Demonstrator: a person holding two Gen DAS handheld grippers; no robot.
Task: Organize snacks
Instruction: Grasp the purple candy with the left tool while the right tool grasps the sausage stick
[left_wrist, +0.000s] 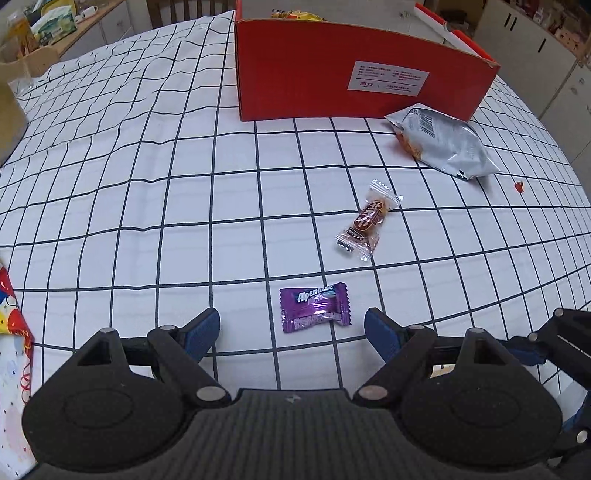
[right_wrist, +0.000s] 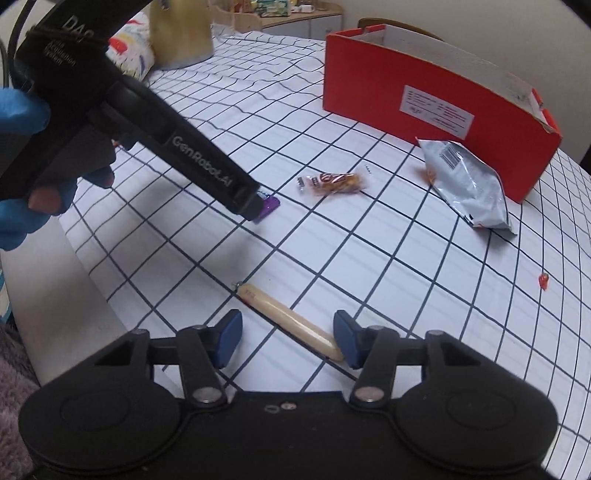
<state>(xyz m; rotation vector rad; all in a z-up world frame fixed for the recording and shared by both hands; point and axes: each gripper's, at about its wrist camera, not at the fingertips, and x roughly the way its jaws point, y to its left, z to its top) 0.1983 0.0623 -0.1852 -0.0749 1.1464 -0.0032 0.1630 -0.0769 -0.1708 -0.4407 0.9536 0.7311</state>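
Note:
My left gripper (left_wrist: 291, 328) is open, with a purple Alpenliebe candy (left_wrist: 314, 307) lying on the cloth between its fingertips, nearer the right one. A clear-wrapped brown snack (left_wrist: 368, 222) lies beyond it, then a silver chip bag (left_wrist: 441, 142) beside the red box (left_wrist: 351, 70). My right gripper (right_wrist: 288, 338) is open over a pale sausage stick (right_wrist: 291, 320) that lies slanted between its fingers, its end touching the right finger. The right wrist view also shows the purple candy (right_wrist: 271, 205), brown snack (right_wrist: 332, 182), chip bag (right_wrist: 467, 181) and red box (right_wrist: 424, 99).
A grid-patterned cloth (left_wrist: 184, 184) covers the table. The left gripper's body (right_wrist: 147, 122) reaches across the right view. A colourful bag (left_wrist: 11, 332) lies at the left edge. A small red scrap (left_wrist: 520, 186) lies at right. The table edge (right_wrist: 74, 280) is at lower left.

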